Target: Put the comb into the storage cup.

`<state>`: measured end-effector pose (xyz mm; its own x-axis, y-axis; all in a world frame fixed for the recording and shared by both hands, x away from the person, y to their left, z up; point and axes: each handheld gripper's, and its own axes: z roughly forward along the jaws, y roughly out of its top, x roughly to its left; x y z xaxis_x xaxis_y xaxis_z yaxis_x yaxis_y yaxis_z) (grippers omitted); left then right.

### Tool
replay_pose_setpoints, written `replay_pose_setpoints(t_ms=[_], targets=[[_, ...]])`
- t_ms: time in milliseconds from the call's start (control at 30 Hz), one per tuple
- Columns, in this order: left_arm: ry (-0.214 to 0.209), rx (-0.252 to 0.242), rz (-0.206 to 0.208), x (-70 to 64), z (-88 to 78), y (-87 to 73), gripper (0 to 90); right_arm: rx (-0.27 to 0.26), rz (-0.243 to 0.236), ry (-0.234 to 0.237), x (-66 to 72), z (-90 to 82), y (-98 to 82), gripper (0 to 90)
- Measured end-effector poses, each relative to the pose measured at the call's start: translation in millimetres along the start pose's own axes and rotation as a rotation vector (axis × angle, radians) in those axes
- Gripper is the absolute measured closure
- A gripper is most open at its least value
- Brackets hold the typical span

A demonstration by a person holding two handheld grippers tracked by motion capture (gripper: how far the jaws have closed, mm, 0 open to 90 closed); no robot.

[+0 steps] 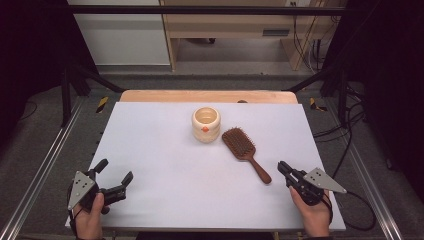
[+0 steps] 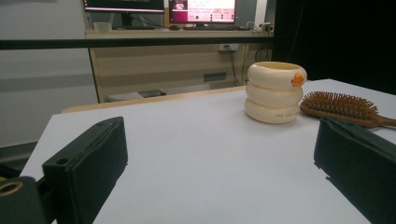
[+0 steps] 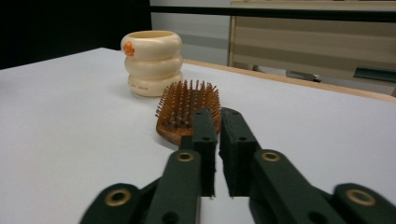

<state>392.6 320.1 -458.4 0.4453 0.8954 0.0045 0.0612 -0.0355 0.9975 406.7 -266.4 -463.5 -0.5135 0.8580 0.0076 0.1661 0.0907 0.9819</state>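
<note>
A cream cup (image 1: 206, 124) shaped like stacked rings, with a small orange mark, stands at the table's middle back. A brown wooden hairbrush (image 1: 245, 150) lies to its right, bristles up, handle pointing to the near right. My right gripper (image 1: 281, 166) rests just right of the handle's end, jaws shut with nothing between them. In the right gripper view the gripper (image 3: 218, 121) points at the brush head (image 3: 187, 109) and hides the handle; the cup (image 3: 152, 63) stands beyond. My left gripper (image 1: 115, 171) is open at the near left, facing the cup (image 2: 275, 92) and brush (image 2: 343, 106).
The white tabletop (image 1: 150, 150) has a wooden strip (image 1: 207, 96) along its far edge. Metal rails (image 1: 40, 170) run down both sides. A wooden cabinet (image 1: 230, 30) and cables (image 1: 350, 125) lie beyond the table.
</note>
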Motion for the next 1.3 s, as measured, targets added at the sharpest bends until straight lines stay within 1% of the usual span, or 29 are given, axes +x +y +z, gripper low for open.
replay_pose_setpoints(t_ms=[67,100,200,267,333,367,400,467,500,533,700,733,767,933,967,1133,1233,1267,1300], targets=[[-0.001,0.002,-0.001,-0.2,0.0,-0.1,2.7,0.02,-0.004,-0.008,1.1,0.4,1.1,90.0],[-0.002,0.004,0.0,-0.5,0.3,-0.5,2.7,0.021,-0.001,-0.008,1.5,0.7,1.7,90.0],[-0.006,0.01,0.003,-1.2,1.2,-1.1,2.7,0.048,0.001,-0.004,4.2,3.5,6.3,90.0],[-0.009,0.013,0.007,-1.8,1.6,-1.0,2.7,0.065,0.011,-0.001,7.0,7.2,11.2,90.0],[-0.01,0.01,0.007,-2.1,1.5,-0.7,2.7,0.081,0.007,-0.003,9.7,13.0,17.1,90.0],[-0.01,0.01,0.007,-2.1,1.5,-0.7,2.7,0.081,0.007,-0.003,9.7,13.0,17.1,90.0],[-0.01,0.008,0.005,-2.3,0.8,-0.6,2.7,0.114,0.0,0.001,12.4,20.9,24.8,90.0],[-0.009,0.007,0.003,-2.0,0.0,-0.6,2.7,0.14,-0.006,-0.001,13.5,27.2,31.4,90.0],[-0.009,0.007,0.003,-2.0,0.0,-0.6,2.7,0.14,-0.006,-0.001,13.5,27.2,31.4,90.0],[-0.009,0.006,0.003,-1.5,-0.2,-0.5,2.7,0.171,-0.016,-0.002,13.0,35.1,40.4,90.0],[-0.009,0.003,0.003,-1.8,-0.3,0.1,2.7,0.216,-0.008,0.019,12.0,49.8,59.7,90.0],[-0.009,0.003,0.003,-1.8,-0.3,0.1,2.7,0.216,-0.008,0.019,12.0,49.8,59.7,90.0],[-0.01,0.003,0.004,-1.8,-0.7,0.5,2.7,0.232,-0.01,0.025,12.3,54.9,65.7,90.0],[-0.011,0.001,0.004,-1.3,-0.9,0.9,2.7,0.25,-0.008,0.04,13.4,64.2,74.8,90.0],[-0.008,0.0,0.004,-1.1,-0.9,1.2,2.7,0.253,-0.015,0.041,13.6,65.5,75.9,90.0],[0.002,-0.004,-0.002,0.7,-1.4,1.3,2.7,0.263,-0.008,0.055,16.3,72.6,82.3,90.0],[0.006,-0.007,-0.005,1.3,-2.2,1.2,2.7,0.28,-0.017,0.063,18.2,82.1,88.5,90.0],[0.006,-0.007,-0.005,1.3,-2.2,1.2,2.7,0.28,-0.017,0.063,18.2,82.1,88.5,90.0],[0.005,-0.006,-0.004,1.2,-2.0,1.2,2.7,0.289,-0.017,0.068,18.1,87.6,91.1,90.0]])
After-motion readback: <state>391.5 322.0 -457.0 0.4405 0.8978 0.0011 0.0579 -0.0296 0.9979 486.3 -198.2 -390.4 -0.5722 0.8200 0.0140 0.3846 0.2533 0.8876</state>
